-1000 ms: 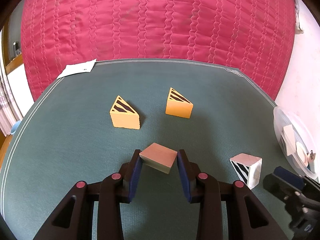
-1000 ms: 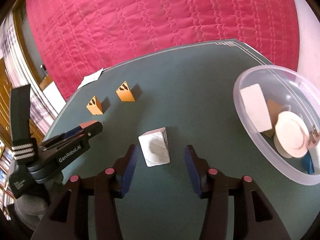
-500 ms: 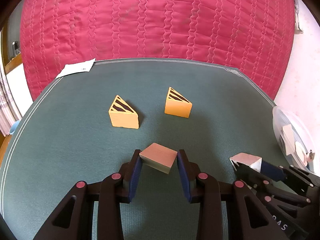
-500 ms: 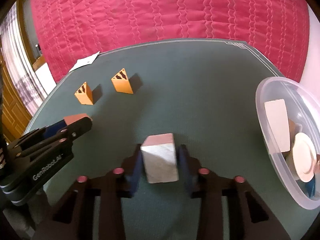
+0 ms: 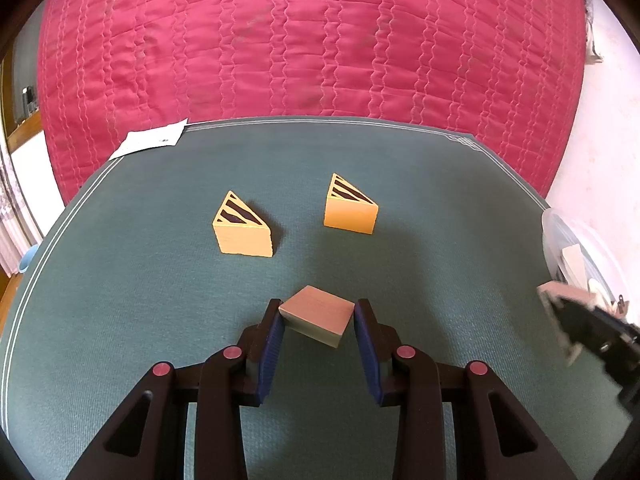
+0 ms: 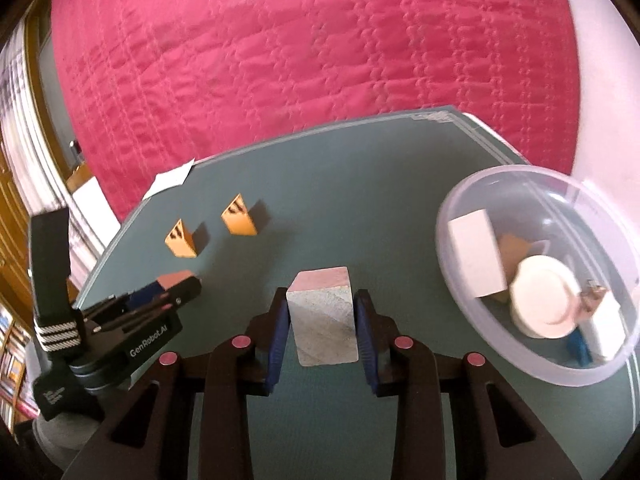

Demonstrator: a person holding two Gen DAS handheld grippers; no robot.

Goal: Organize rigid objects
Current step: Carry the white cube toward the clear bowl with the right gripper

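My jaws are closed on a block in each gripper: my left gripper (image 5: pixel 317 320) pinches a tan wooden block (image 5: pixel 318 315) by its corners, turned diagonally between the blue pads, and my right gripper (image 6: pixel 321 318) clamps a pale cube (image 6: pixel 323 316) squarely, raised above the green mat (image 6: pixel 360 200). The cube has a pinkish top and a greyish, faintly streaked front face. Two orange wedges (image 5: pixel 242 226) (image 5: pixel 350 210) with black-striped triangular tops stand near each other on the mat ahead of me. One clear plastic bowl (image 6: pixel 480 184) sits at the mat's right edge, holding a white block (image 6: pixel 476 254), a round cream disc (image 6: pixel 544 304) and several other pieces I cannot make out.
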